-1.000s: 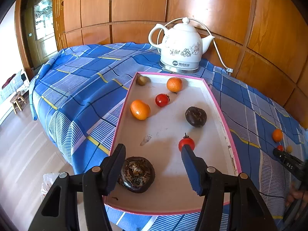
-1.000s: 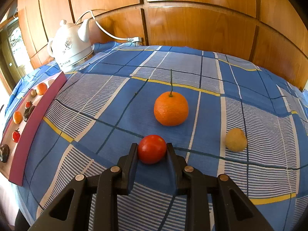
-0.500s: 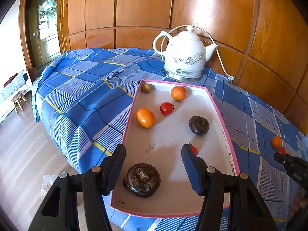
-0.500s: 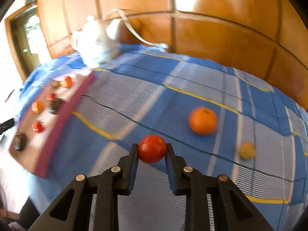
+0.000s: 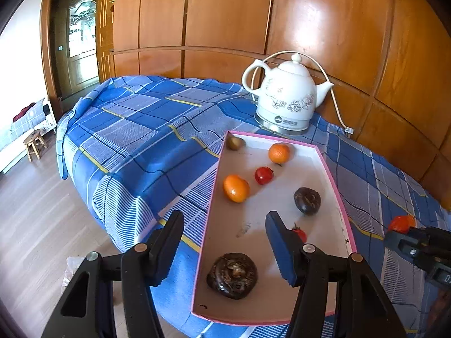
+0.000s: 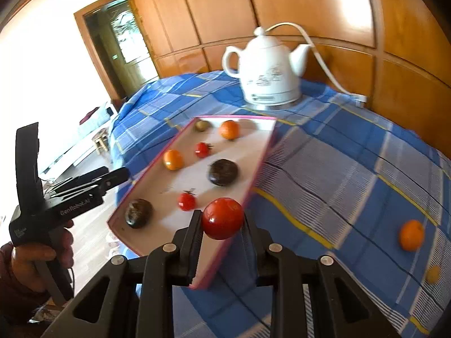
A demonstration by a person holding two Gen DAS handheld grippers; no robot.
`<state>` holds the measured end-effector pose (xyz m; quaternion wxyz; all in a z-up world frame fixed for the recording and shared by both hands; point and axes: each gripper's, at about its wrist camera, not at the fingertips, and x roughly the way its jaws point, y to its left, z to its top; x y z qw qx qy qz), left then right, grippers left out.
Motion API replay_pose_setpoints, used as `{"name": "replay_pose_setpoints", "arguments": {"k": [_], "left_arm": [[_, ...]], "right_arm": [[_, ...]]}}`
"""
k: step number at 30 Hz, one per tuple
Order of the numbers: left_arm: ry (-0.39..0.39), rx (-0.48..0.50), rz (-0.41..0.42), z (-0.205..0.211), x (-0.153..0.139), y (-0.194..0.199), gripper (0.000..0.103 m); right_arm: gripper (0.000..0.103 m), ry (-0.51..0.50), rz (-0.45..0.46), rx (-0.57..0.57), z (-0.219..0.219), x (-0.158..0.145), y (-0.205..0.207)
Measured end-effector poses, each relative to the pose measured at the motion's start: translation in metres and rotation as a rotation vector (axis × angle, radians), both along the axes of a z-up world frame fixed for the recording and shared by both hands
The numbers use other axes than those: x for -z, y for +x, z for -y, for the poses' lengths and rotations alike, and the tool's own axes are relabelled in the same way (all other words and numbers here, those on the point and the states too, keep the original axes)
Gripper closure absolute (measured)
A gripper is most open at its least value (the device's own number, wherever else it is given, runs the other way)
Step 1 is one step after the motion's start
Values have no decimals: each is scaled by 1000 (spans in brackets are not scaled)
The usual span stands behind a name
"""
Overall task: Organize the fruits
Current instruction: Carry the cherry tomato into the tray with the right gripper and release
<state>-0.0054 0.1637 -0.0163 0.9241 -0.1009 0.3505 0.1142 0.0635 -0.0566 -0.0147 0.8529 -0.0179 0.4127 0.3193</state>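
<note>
The red tomato (image 6: 222, 218) sits pinched in the right claw (image 6: 222, 222), raised over the near corner of the pink-rimmed tray (image 6: 260, 166). Only the right wrist view shows an orange (image 6: 411, 235) and a small yellowish fruit (image 6: 432, 274), possibly a longan, left on the blue checked bed (image 6: 338, 155). The left claw (image 5: 224, 243) hangs half open and empty above the tray. A second ago the tomato was low over the bedspread beside that orange.

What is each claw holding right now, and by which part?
The right claw grips a red tomato by its two opposite sides, pads pressed at its widest part. The left claw is open and holds nothing, over the near end of the tray.
</note>
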Motion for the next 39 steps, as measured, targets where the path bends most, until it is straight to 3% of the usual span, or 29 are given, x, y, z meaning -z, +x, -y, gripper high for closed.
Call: {"name": "replay_pose_setpoints", "arguments": {"k": [8,17,39], "left_arm": [[-7,-8,-15,-4,6,2,42],[-9,-7,-23,-2,10,3,42],[1,55,-1,19,4,-2,42]], "right_arm": [[76,-91,-31,-48,-48,20,14],[75,-161,-23,-26,-63,37,18],[75,-133,85,55,-44,10,-12]]}}
